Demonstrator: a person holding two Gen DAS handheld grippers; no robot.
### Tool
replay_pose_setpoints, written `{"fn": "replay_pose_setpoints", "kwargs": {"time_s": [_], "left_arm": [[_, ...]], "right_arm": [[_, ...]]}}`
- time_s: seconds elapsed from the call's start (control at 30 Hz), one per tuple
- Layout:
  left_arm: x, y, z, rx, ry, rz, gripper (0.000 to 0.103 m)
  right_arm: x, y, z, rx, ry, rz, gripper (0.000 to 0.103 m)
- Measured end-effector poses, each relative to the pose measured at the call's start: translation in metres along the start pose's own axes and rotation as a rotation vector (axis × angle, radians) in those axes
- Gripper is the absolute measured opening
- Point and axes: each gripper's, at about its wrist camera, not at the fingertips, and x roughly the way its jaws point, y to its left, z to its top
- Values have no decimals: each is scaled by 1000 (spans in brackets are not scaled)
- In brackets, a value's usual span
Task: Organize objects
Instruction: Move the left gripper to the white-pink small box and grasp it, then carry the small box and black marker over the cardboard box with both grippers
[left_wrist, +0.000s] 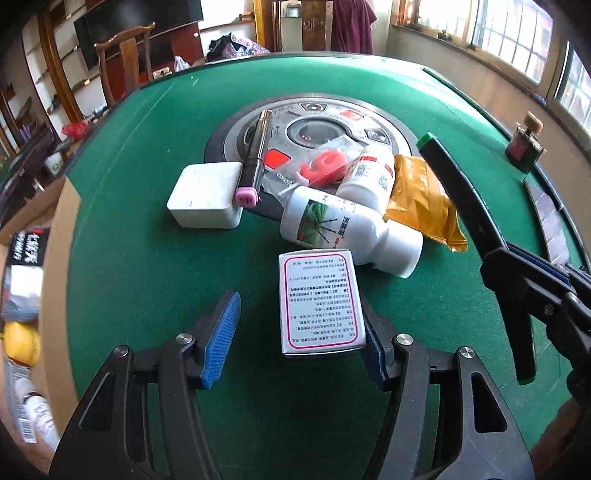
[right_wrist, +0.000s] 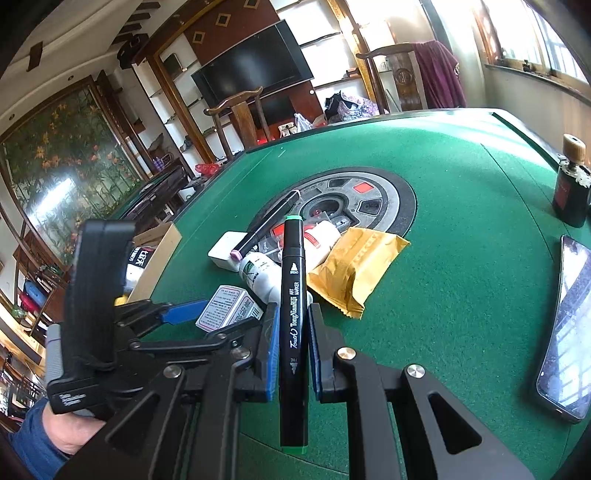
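Desk (left_wrist: 129, 221): green felt fills both views; the loose things sit heaped around the round hub (left_wrist: 314, 125) at centre frame, probably awaiting sorting.
Cardboard box (right_wrist: 155, 258): left of centre in the right wrist view, off the desk's edge and already holding packets, so likely the sorting bin.
White bottle (left_wrist: 332, 225): lies on its side at centre, touching the medicine box.
Medicine box (left_wrist: 319, 299): lower centre, flat on the felt, between the left claw's pads.
Left claw (left_wrist: 299, 347): angled steeply down, jaws parted; the right pad is at the box's side, the left blue pad (left_wrist: 221, 343) stands clear, so no grip yet.
Right claw (right_wrist: 293, 332): tilted gently down, clamped on the green-capped marker (right_wrist: 293, 325), held off the desk, likely parked while the left works.
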Motion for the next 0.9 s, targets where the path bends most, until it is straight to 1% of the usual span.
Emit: {"fn": "replay_pose_setpoints", "kwargs": {"time_s": [0.03,0.07,0.1,0.13,0.17,0.27,0.6,0.9], "left_arm": [[0,1,0,-5,0,-2,60],[0,2,0,-6,0,-1,56],[-2,2,-1,-5,-4,0,50],[-3,3,-1,-7,-8,-6,38],[-4,3,-2,-10,-9,-10,35],[-9,5,-7,-18,-11,-29,35],[-32,19,-19,-43,-55,-42,35],[-44,28,-28,-55,-76,-52,35]], "right_arm": [[0,0,0,-1,2,0,13],[1,0,0,-2,4,0,13],[2,0,-1,-4,7,-1,13],[2,0,0,-5,8,-1,13],[2,1,0,-6,10,0,13],[3,2,0,-13,12,1,13],[6,5,-1,-28,16,-5,13],[8,8,-3,-27,17,0,13]]}}
